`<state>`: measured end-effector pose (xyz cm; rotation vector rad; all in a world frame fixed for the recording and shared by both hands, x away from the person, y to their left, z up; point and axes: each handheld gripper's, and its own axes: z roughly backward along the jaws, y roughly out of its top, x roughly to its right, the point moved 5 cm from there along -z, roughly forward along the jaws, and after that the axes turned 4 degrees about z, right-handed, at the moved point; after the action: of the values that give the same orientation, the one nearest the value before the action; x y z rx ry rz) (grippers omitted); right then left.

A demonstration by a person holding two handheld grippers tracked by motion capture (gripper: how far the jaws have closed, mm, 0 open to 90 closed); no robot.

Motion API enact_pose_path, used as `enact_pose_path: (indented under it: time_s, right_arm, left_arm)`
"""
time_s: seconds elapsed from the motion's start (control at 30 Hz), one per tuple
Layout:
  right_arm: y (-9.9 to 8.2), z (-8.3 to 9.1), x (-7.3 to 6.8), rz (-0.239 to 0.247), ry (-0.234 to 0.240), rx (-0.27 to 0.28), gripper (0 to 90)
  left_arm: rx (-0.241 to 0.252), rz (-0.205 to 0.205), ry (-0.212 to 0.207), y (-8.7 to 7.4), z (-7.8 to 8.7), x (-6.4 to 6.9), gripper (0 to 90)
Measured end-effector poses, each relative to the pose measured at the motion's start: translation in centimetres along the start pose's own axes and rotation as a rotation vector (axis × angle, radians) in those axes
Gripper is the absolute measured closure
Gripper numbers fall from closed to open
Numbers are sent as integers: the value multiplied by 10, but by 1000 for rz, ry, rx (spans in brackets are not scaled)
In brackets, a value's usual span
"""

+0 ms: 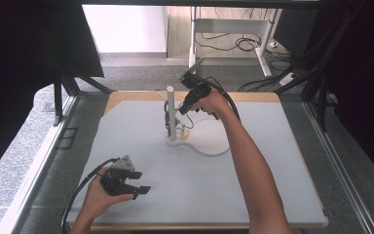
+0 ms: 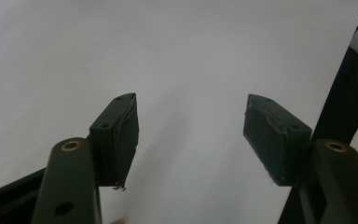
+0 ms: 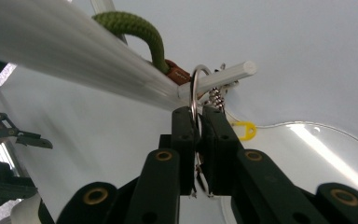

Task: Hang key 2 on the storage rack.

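High view: the right gripper [image 1: 182,108] reaches the white stand [image 1: 171,112] at about twelve o'clock on the tabletop [image 1: 253,195]; the left gripper [image 1: 139,182] rests at seven o'clock, well apart.

Left gripper view: its jaws stand wide with nothing between them.

Right gripper view: the jaws are nearly closed, pinching the key ring [image 3: 195,88] that hangs over the stand's peg [image 3: 223,74], beside a green cord [image 3: 140,32] and yellow tag [image 3: 244,130]. The ring looks light, stiff and slippery; grip its flat wire low, as here.

Black two-jaw grippers [image 1: 143,189], brass-ringed screw holes, trailing black cables, bare forearms.
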<state>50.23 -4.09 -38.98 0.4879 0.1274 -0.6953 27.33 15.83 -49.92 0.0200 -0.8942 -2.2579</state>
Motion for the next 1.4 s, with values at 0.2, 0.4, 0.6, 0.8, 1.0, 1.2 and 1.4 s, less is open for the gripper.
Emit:
enact_pose_path:
  time_s: [0.2, 0.4, 0.6, 0.8, 1.0, 1.2, 1.4]
  right_arm:
    - [-10, -4, -4, 18, 16, -6, 759]
    - [-28, 3, -6, 41, 2, 8, 664]
    - [-56, 19, -3, 47, -18, 86, 590]
    - [-94, 34, 3, 37, -29, 156, 565]
    - [-137, 45, 9, 29, -46, 222, 543]
    - [-185, 44, 13, 25, -70, 256, 525]
    - [-227, 32, 14, 17, -65, 312, 526]
  left_arm:
    - [-13, -8, 2, 0, -2, 0, 362]
    - [-17, -6, 7, -1, -4, 0, 362]
    - [-24, -6, 19, -1, -3, 0, 362]
    - [-30, -6, 31, -2, -4, -1, 361]
    - [-30, 2, 38, -2, -3, 0, 360]
    - [-38, -2, 41, -3, -4, 0, 359]
    - [-54, -7, 43, -4, -8, 1, 358]
